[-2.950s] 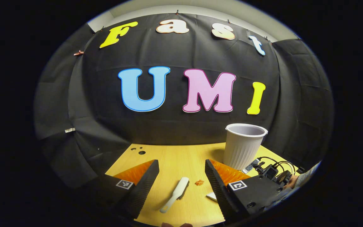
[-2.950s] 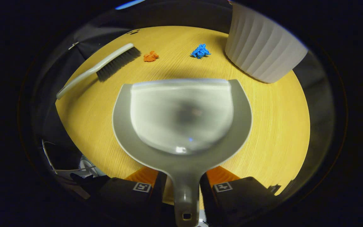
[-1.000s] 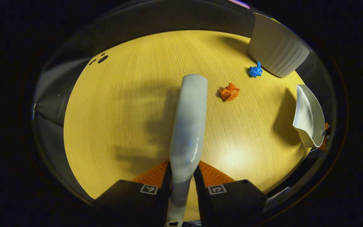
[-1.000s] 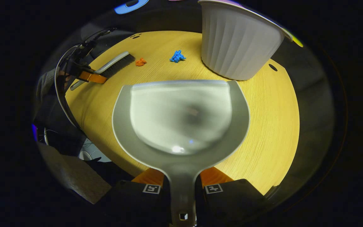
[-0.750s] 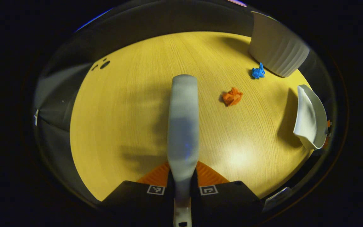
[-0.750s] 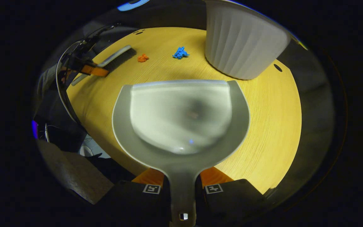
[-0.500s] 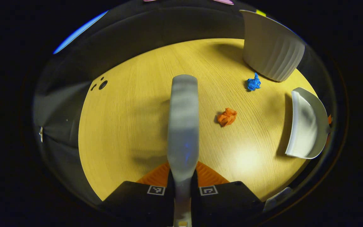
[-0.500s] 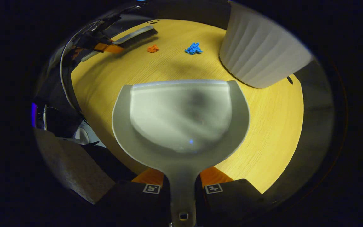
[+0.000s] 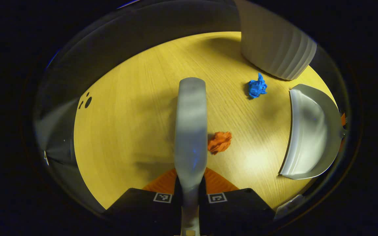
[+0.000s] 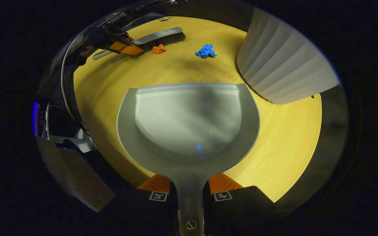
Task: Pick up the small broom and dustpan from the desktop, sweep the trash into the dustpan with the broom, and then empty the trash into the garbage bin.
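Broom (image 9: 191, 131) sits pinched by its handle between the fingers of the left gripper (image 9: 190, 193), head pointing away along the worktop (image 9: 126, 131). Over the last second it has come in on the orange scrap (image 9: 220, 142): a second back the scrap lay clear to the right of the head, and now it lies just beside the head's right edge, perhaps touching it. In the right gripper view the broom (image 10: 157, 36) shows at the far left of the worktop with its bristles just beside the same scrap (image 10: 158, 49).

Dustpan (image 10: 189, 124) is clamped by its handle in the right gripper (image 10: 190, 193), mouth facing away toward the trash. It too has closed in. In the left gripper view it was a narrow sliver at the right edge a second ago; now the dustpan (image 9: 310, 131) shows broad and open on the right, its lip turned toward the scraps. Whether the lip rests on the worktop I cannot tell.

Blue scrap (image 9: 257, 88) lies farther off, near the foot of the bin (image 9: 274, 49), which stands at the far right, and between broom and dustpan.

By my reading, pickup is finished and sweeping is about to start: both tools flank the trash, and the orange scrap looks set to be pushed rightward to the pan. Nothing lies in the pan yet, so both scraps and the emptying remain.
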{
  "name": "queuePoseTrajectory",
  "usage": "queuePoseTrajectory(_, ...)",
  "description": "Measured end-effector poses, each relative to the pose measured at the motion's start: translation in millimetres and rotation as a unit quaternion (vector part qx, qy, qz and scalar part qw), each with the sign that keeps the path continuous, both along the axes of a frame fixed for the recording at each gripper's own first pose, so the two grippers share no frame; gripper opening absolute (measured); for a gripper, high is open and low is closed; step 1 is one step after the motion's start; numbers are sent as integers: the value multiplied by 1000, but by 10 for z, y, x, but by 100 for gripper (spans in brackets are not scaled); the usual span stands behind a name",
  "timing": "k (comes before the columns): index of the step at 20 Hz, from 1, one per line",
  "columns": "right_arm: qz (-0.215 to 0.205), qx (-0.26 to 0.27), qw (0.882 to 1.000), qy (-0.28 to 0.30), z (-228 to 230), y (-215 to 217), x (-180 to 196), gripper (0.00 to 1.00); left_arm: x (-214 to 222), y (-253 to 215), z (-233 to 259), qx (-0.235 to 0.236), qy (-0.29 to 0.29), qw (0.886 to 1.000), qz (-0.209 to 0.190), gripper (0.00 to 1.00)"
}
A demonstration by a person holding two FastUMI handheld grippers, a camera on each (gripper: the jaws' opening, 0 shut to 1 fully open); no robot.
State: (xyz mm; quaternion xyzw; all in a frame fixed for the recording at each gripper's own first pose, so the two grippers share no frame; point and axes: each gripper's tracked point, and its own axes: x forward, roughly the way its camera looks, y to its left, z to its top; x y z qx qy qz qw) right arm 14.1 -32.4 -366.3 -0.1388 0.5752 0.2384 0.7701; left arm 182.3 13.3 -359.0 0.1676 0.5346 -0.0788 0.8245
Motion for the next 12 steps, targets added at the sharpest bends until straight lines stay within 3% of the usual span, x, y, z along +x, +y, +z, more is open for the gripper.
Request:
queuePoseTrajectory(6,6,11,1000,-4,-29,-37,118,36,140,-557,-3,-24,11,996,-88,25)
queuePoseTrajectory(12,7,20,1000,-12,-57,-51,162,36,-164,-1221,32,-107,54,982,-147,25)
